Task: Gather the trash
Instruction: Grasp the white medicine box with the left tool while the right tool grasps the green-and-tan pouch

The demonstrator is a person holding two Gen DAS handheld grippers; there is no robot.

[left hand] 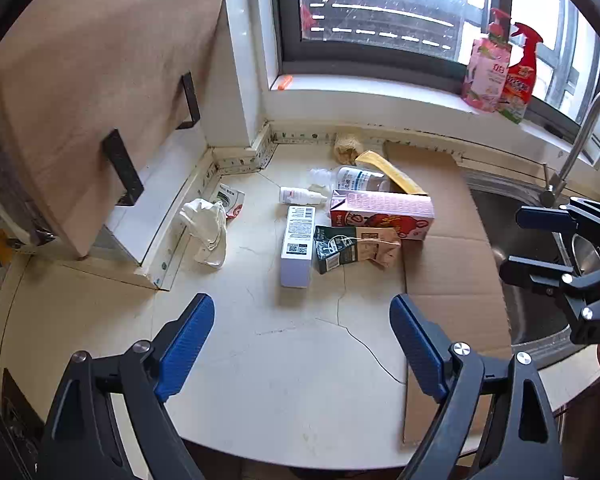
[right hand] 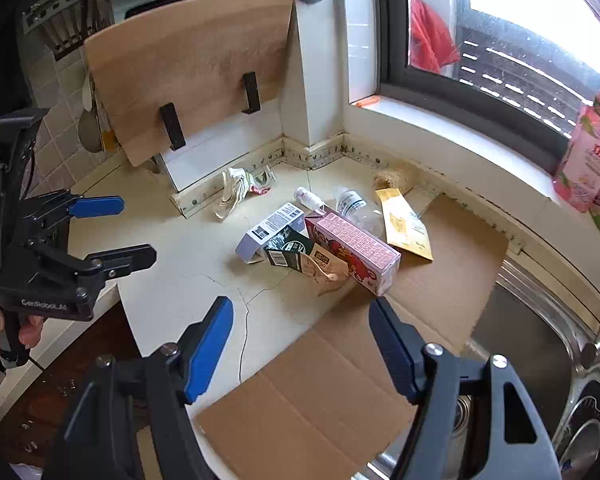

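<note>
Both the left gripper [left hand: 302, 336] and right gripper [right hand: 300, 344] hover with jaws apart and empty over a countertop [left hand: 284, 380] where light, crushable trash lies clustered, the stiff pink carton [left hand: 382, 216] probably best pinched across its narrow sides.

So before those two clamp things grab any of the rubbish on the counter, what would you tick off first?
1. Left gripper jaws apart and holding nothing: ok.
2. Right gripper jaws apart and holding nothing: ok.
3. Trash within view and unobstructed: the pink carton, white box, crumpled brown bag, small white bottle and crumpled tissue all lie in the open on the counter: ok.
4. Pieces separate enough to pick one cleanly: the brown bag leans against the carton and box: not ok.
5. A bin or bag to drop trash into: none visible: cannot tell.
6. The two grippers clear of each other: ok.
</note>
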